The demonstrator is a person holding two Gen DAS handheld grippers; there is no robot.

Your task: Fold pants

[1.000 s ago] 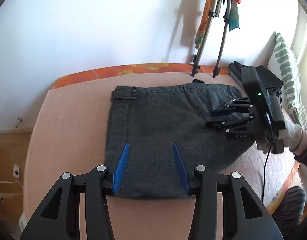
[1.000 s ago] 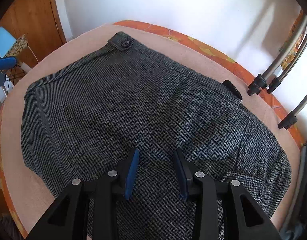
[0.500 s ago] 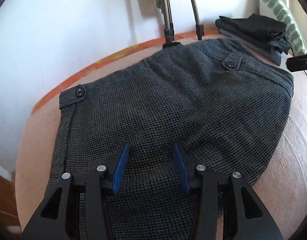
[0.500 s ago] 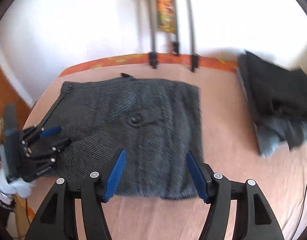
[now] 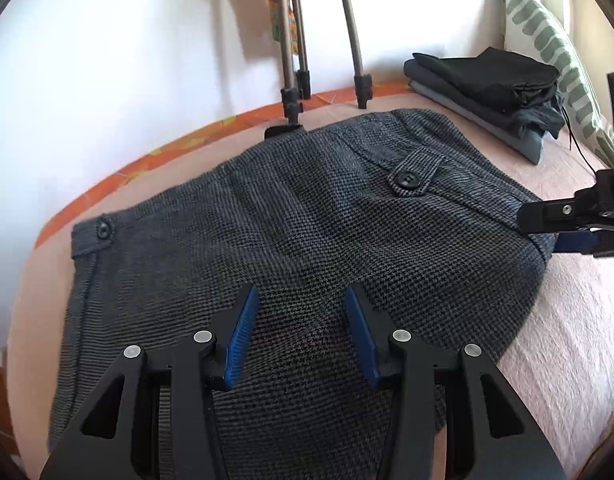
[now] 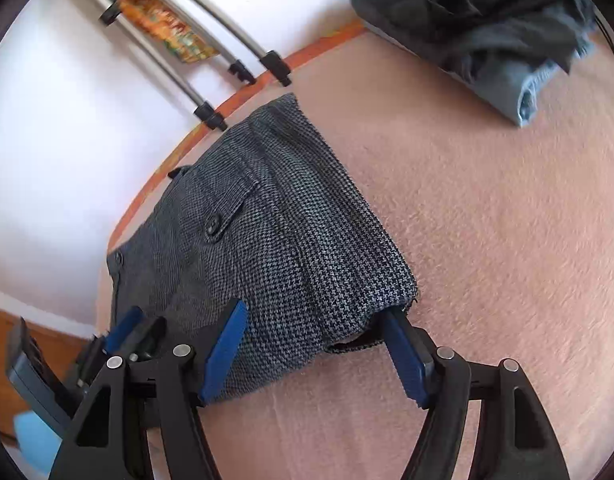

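Grey houndstooth pants (image 5: 307,232) lie folded flat on the pink bed cover (image 5: 567,340), with a buttoned pocket flap (image 5: 415,174) facing up. My left gripper (image 5: 303,332) is open and hovers low over the near part of the pants. My right gripper (image 6: 315,348) is open wide, its jaws straddling the near right corner of the pants (image 6: 287,248); one blue finger (image 6: 403,356) reaches under the corner edge. The right gripper also shows in the left wrist view (image 5: 575,228) at the pants' right edge.
A stack of folded dark and blue clothes (image 5: 487,88) lies at the far right of the bed, also in the right wrist view (image 6: 487,20). Tripod legs (image 5: 327,40) stand against the white wall. A patterned pillow (image 5: 547,40) leans at the right.
The right gripper came down from above the bed to the pants' near right corner, with one finger under the edge. The left gripper stayed over the pants and shifted slightly closer.
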